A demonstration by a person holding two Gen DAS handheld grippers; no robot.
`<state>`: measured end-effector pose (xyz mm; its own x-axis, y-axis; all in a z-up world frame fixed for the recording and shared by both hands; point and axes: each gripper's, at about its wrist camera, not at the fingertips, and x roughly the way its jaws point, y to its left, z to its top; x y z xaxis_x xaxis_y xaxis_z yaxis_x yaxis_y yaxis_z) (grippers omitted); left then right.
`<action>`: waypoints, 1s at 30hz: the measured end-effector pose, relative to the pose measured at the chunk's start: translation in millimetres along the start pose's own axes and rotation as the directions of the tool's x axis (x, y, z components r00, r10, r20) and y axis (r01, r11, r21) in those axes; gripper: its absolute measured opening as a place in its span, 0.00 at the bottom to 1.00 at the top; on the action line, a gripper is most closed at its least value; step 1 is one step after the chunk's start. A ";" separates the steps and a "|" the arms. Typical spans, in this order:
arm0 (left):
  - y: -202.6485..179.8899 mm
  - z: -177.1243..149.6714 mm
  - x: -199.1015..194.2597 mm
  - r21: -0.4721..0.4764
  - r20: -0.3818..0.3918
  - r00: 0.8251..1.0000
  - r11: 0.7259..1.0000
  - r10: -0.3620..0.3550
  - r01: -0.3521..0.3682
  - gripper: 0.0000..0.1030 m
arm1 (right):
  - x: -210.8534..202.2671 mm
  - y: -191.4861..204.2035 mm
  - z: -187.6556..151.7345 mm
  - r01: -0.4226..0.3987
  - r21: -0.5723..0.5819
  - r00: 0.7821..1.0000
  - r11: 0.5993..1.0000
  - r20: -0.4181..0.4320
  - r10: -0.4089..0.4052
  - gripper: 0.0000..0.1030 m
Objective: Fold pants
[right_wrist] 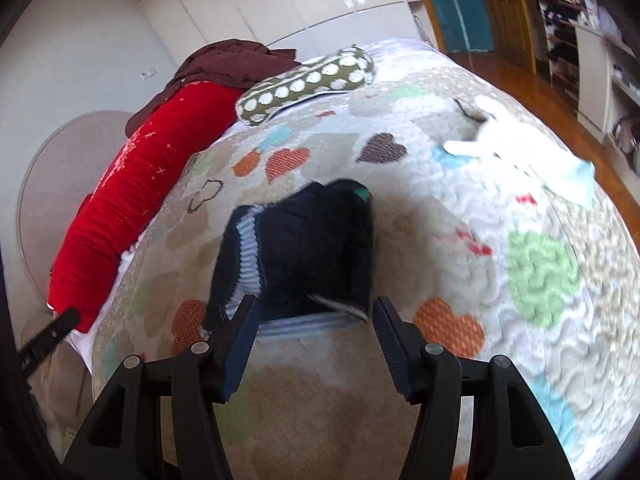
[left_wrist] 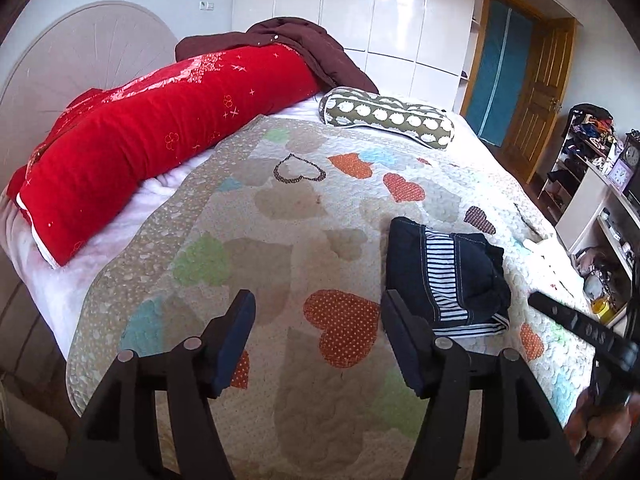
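Note:
The pants (left_wrist: 448, 276) are dark denim with a striped lining, folded into a small square bundle on the heart-patterned quilt (left_wrist: 280, 220). In the left wrist view they lie just beyond my right-hand finger. My left gripper (left_wrist: 318, 300) is open and empty above the quilt, left of the bundle. In the right wrist view the bundle (right_wrist: 304, 248) lies just ahead of my right gripper (right_wrist: 314, 304), which is open and empty, its fingertips at the bundle's near edge. The right gripper's body (left_wrist: 580, 324) shows at the right edge of the left wrist view.
A long red pillow (left_wrist: 140, 140) lies along the headboard side, with a maroon garment (left_wrist: 304, 44) on it and a green dotted bolster (left_wrist: 388, 118) beside it. A white cloth (right_wrist: 492, 136) lies on the quilt's far right. Shelves (left_wrist: 600, 208) and a wooden door (left_wrist: 532, 92) stand beyond the bed.

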<state>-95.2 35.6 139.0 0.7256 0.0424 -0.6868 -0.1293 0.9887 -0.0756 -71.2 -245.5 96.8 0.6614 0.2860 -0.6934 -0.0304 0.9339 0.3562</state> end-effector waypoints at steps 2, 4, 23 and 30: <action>3.6 -2.2 1.3 -0.011 -0.010 1.000 1.000 0.001 -0.001 0.62 | 13.1 10.4 13.0 0.006 -0.027 1.000 1.000 -0.011 -0.006 0.61; 9.2 -3.1 1.1 -0.020 -0.011 1.000 1.000 0.013 -0.013 0.62 | 29.9 18.4 20.3 -0.005 -0.047 0.999 0.999 -0.042 0.003 0.61; 6.1 -5.9 -5.2 -0.009 -0.017 0.999 1.000 0.028 -0.028 0.68 | 50.4 4.6 -1.5 0.004 -0.025 0.988 1.000 -0.157 -0.008 0.63; -11.8 -6.2 -4.7 0.027 -0.028 0.999 0.999 0.035 -0.034 0.69 | 25.2 -10.0 -14.9 -0.007 0.005 0.993 1.000 -0.119 0.008 0.64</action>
<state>-101.2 22.8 138.7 0.7018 0.0726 -0.7087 -0.1356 0.9902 -0.0328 -65.4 -244.5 66.4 0.5670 0.3167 -0.7604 -0.0312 0.9307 0.3644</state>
